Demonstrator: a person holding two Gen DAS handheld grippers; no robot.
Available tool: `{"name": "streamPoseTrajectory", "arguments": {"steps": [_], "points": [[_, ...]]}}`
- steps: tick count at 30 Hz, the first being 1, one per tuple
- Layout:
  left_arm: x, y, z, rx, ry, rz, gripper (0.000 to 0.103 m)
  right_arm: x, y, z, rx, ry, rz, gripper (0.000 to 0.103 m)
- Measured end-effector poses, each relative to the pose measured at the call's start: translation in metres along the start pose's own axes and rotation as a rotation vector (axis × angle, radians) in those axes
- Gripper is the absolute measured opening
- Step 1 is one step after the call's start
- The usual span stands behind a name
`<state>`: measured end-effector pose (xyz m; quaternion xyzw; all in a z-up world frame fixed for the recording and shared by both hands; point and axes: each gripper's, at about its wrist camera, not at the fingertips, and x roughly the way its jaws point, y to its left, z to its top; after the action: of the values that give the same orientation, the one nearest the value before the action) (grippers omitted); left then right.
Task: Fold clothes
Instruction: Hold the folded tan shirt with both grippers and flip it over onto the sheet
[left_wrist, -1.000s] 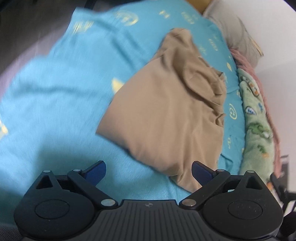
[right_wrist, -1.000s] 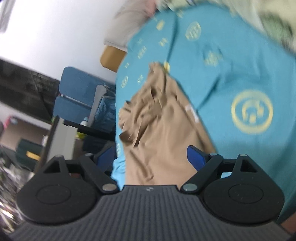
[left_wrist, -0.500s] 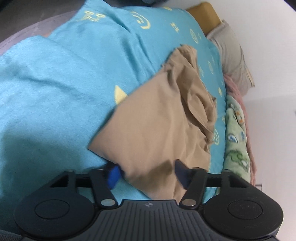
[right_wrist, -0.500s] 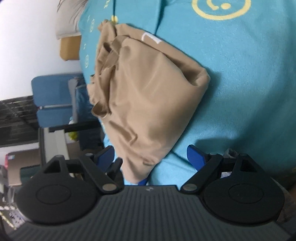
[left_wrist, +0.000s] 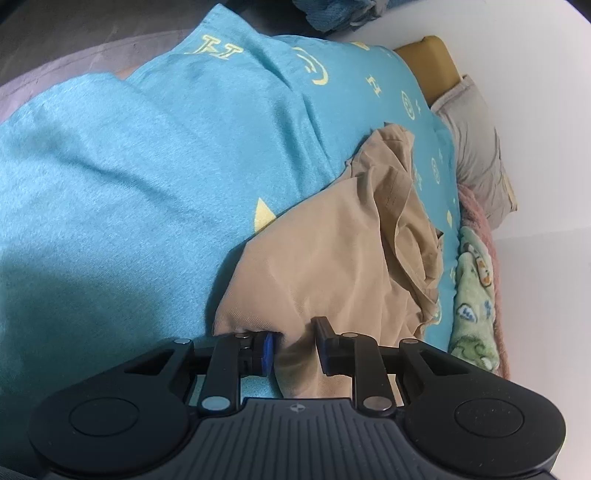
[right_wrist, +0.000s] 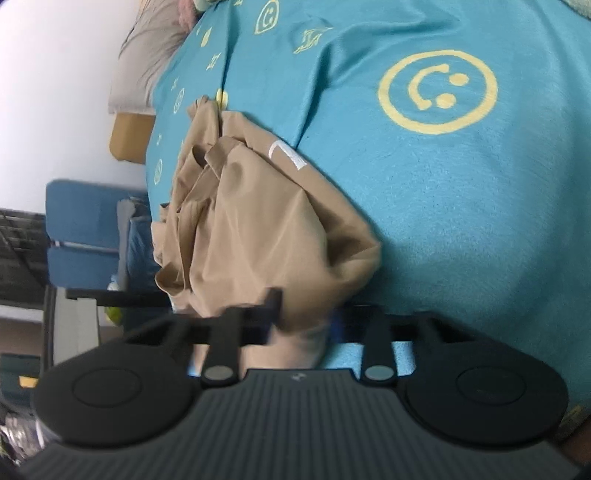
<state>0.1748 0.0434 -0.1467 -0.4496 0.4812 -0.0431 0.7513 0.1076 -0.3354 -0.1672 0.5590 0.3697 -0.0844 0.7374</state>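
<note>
A tan garment (left_wrist: 332, 258) lies partly folded on a teal bedspread (left_wrist: 129, 184) with yellow motifs. In the left wrist view my left gripper (left_wrist: 295, 349) has its jaws narrowed around the garment's near edge, with cloth pinched between them. In the right wrist view the same garment (right_wrist: 258, 229) shows a white label near its upper side. My right gripper (right_wrist: 306, 317) is closed in on the garment's near corner, blurred by motion, with cloth bunched between the fingers.
A grey pillow (left_wrist: 476, 147) and a green patterned blanket (left_wrist: 474, 306) lie along the bed's far side by the white wall. A blue chair (right_wrist: 85, 236) and dark furniture stand beyond the bed's edge in the right wrist view.
Both grippers have moved down onto the garment's near edge and gone from wide open to closed on the cloth. The garment itself lies about where it was.
</note>
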Motion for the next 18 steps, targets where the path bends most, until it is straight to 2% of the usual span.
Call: {"name": "streamPoseTrajectory", "arguments": {"steps": [4, 11, 14, 18], "points": [[-0.01, -0.016, 0.008, 0.027, 0.006, 0.023, 0.014, -0.013, 0.018, 0.003, -0.081, -0.036, 0.01, 0.011], [-0.071, -0.098, 0.02, 0.111, -0.095, -0.076, 0.01, -0.057, 0.072, 0.022, -0.178, -0.082, 0.1, 0.011], [-0.093, -0.126, 0.014, 0.141, -0.134, -0.124, 0.009, -0.085, 0.089, 0.024, -0.205, -0.11, 0.137, 0.01], [-0.134, -0.129, -0.017, 0.181, -0.162, -0.187, 0.009, -0.127, 0.099, 0.014, -0.289, -0.149, 0.168, 0.01]]}}
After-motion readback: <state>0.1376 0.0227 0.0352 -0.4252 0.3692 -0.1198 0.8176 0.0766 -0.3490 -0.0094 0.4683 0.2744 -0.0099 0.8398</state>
